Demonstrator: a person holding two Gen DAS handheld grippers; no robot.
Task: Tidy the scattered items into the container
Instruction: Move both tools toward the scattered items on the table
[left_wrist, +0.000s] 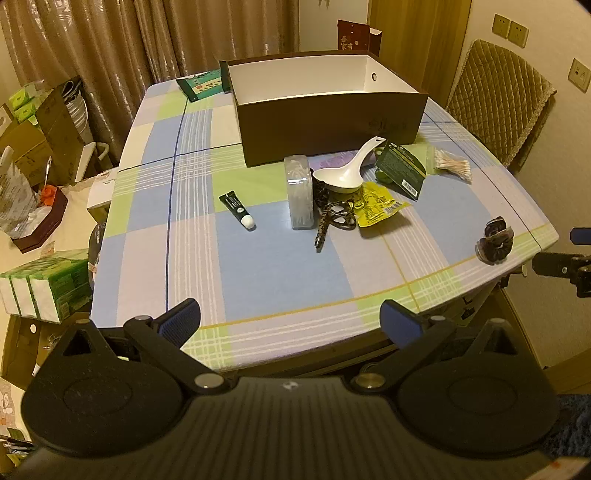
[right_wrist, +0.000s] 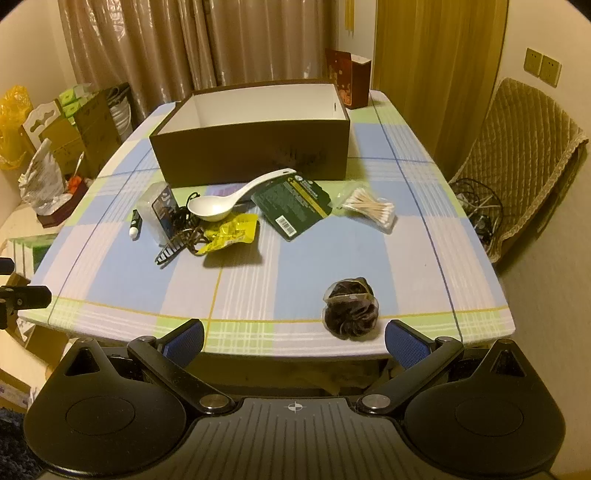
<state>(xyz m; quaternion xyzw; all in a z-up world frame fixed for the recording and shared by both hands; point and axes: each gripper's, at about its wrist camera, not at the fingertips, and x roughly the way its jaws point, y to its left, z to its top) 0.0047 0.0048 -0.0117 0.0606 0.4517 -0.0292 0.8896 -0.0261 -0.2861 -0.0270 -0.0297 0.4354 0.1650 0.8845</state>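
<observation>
Right wrist view: the brown box (right_wrist: 255, 155), white inside and showing nothing in it, sits toward the far side of the checked tablecloth (right_wrist: 295, 266). Just in front of its near wall lies the clutter. A white spoon (right_wrist: 229, 203) rests bowl-down with its handle pointing at the box, its bowl over a yellow packet (right_wrist: 232, 232) and a patterned hair claw (right_wrist: 181, 243). Left of these a clear plastic case (right_wrist: 157, 210) stands beside a small dark tube (right_wrist: 135, 223) with a white cap. Right of the spoon lies a dark green card pack (right_wrist: 295, 206), and beyond it a bag of cotton swabs (right_wrist: 371, 206). Well apart from the pile, near the table's front edge, sits a dark scrunchie (right_wrist: 351, 308).

The right gripper (right_wrist: 294, 341) hangs at that front edge, its 2 blue-padded fingers spread wide and holding nothing; the scrunchie is just ahead of its right-hand finger, not touching.

In the left wrist view the left gripper (left_wrist: 290, 321) is likewise spread wide and bare, hanging over the near edge with the tube (left_wrist: 238, 209) and case (left_wrist: 300, 192) ahead.

A padded chair (right_wrist: 524, 155) stands at the right, curtains (right_wrist: 184, 48) behind.
</observation>
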